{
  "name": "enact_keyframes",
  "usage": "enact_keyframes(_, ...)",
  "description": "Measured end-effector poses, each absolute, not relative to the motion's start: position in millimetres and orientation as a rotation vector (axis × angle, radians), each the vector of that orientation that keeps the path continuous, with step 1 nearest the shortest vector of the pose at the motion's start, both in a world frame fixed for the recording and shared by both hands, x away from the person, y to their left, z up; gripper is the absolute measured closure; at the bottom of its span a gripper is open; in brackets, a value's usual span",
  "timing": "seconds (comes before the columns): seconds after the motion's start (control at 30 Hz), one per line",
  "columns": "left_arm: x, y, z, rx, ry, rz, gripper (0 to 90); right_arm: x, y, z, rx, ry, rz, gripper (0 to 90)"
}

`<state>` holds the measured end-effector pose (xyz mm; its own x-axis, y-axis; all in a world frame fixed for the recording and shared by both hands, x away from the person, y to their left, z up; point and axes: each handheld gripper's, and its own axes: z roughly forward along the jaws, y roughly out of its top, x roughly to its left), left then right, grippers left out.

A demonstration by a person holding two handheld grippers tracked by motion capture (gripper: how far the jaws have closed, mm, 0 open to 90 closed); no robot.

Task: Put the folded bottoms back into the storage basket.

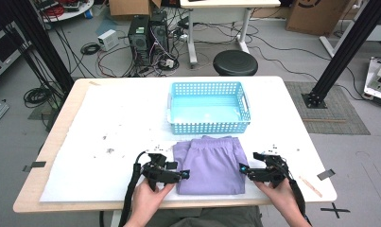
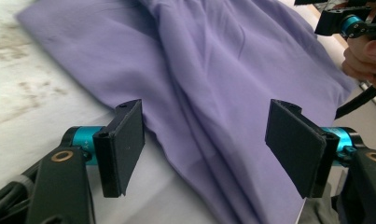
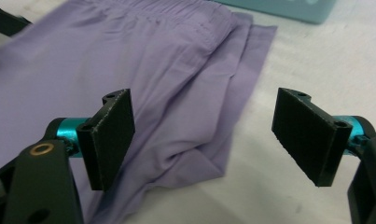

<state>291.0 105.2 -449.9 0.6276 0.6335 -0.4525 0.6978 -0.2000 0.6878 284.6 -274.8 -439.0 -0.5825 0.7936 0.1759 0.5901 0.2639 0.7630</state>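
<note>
No legible writing is seen on the folded purple shorts, which are laid on the table just before the blue basket, flanked by the left gripper and right gripper, both spread wide and empty.

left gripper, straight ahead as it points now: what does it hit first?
Most likely the folded purple cloth. The left gripper has its jaws open with the cloth's near edge lying just ahead between them, nothing pinched. Depth to the fabric is hard to judge.
</note>
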Motion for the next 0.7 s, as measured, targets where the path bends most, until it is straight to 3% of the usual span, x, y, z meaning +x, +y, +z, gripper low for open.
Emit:
enact_keyframes(0.2, 288.5, 100.2, -449.3, 1.915, 1.057, -0.053, 28.8, 285.5, -269.8, -443.5, 1.411, 2.342, 1.186, 21.4)
enact_keyframes(0.33, 287.5, 105.4, -447.4, 1.947, 1.043, -0.027, 33.8, 285.5, -270.5, -445.1, 1.450, 2.366, 1.170, 21.4)
enact_keyframes(0.7, 287.3, 98.5, -448.9, 1.932, 1.053, -0.020, 30.7, 283.0, -257.3, -446.3, 1.451, 2.397, 1.197, 21.2)
